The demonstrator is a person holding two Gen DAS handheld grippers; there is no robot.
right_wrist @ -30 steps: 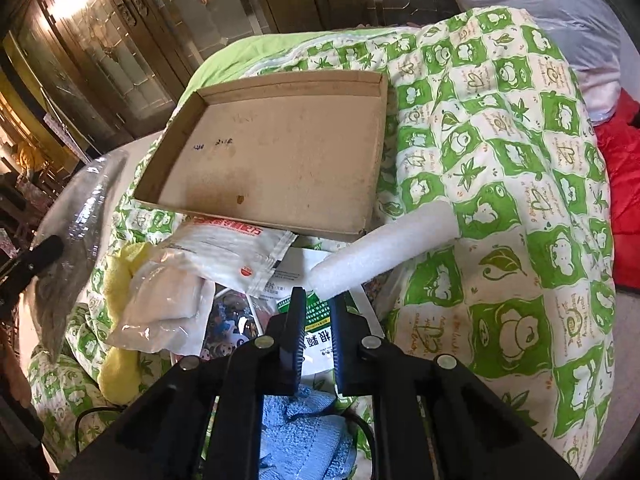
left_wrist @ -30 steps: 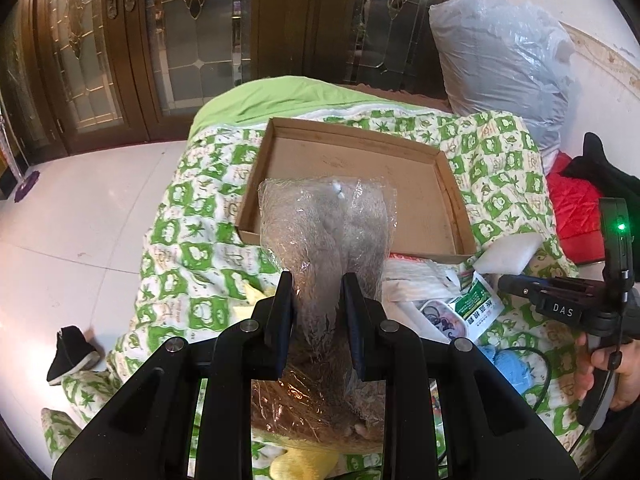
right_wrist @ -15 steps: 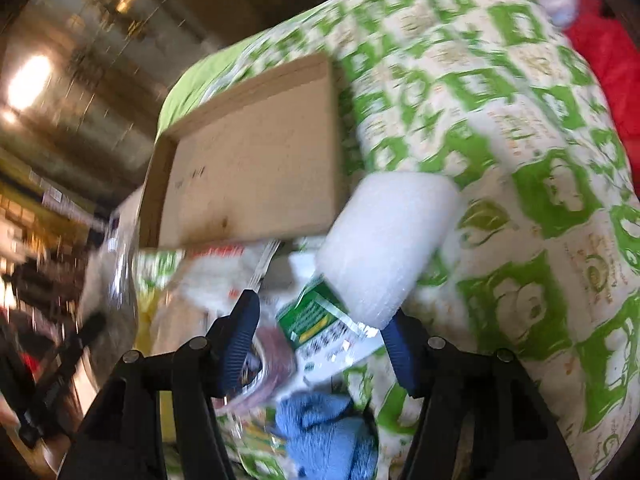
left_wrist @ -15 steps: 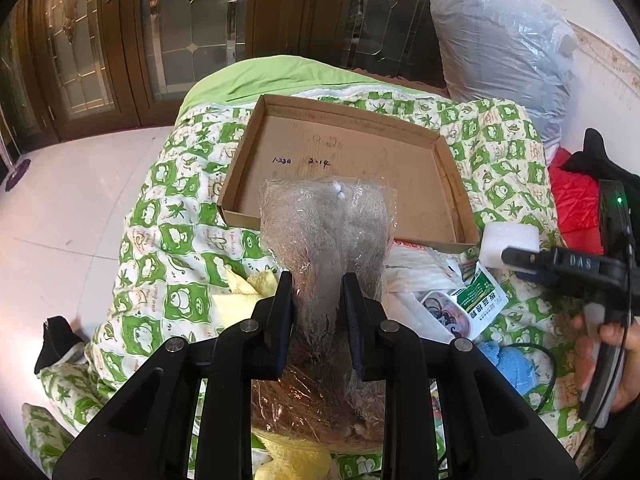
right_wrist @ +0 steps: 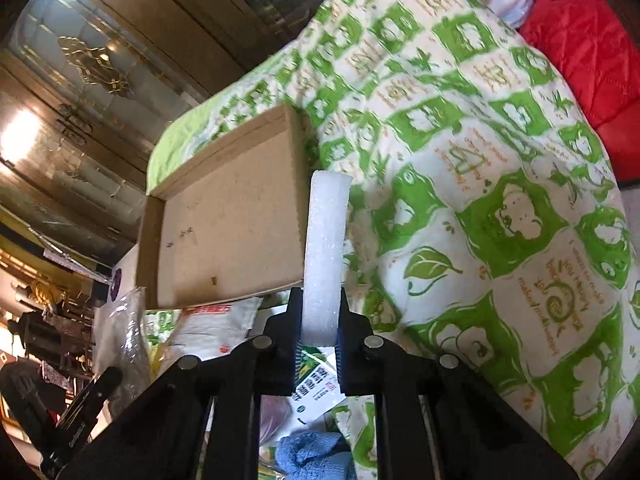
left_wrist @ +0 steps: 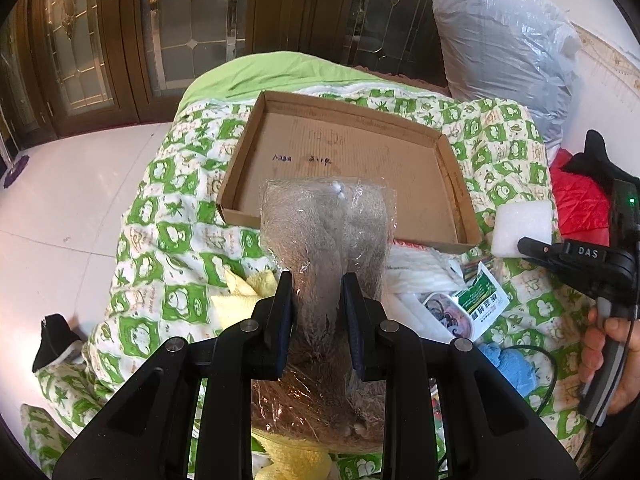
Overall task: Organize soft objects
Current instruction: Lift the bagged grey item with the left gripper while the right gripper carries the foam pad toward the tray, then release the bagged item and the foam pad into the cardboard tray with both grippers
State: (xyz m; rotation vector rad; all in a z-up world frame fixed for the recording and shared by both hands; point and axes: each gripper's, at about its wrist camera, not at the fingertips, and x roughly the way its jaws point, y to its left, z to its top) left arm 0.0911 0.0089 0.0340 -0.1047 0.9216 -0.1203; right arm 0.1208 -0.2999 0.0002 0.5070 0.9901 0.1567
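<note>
My left gripper point(left_wrist: 317, 296) is shut on a clear plastic bag of grey-brown fibre point(left_wrist: 326, 228), held up in front of the shallow cardboard box point(left_wrist: 454, 184) on the green-and-white quilt. My right gripper point(right_wrist: 319, 320) is shut on a white foam block point(right_wrist: 325, 240), which stands on edge between the pads just right of the box point(right_wrist: 224, 236). In the left wrist view the foam block point(left_wrist: 522, 226) and the right gripper point(left_wrist: 528, 245) appear at the right, with a hand on the handle. The box holds nothing.
Below the box lie white packets point(left_wrist: 420, 268), a green-labelled packet point(left_wrist: 476, 300), a blue cloth point(right_wrist: 312, 454) and yellow cloth point(left_wrist: 244, 292). A red quilted fabric point(right_wrist: 588, 52) and a large grey plastic bag point(left_wrist: 504, 48) sit at the right. White floor and wooden glass doors lie to the left.
The right gripper opened, rolled and closed on the white foam block, now held on edge. The left gripper kept its hold on the fibre bag, nearly still.
</note>
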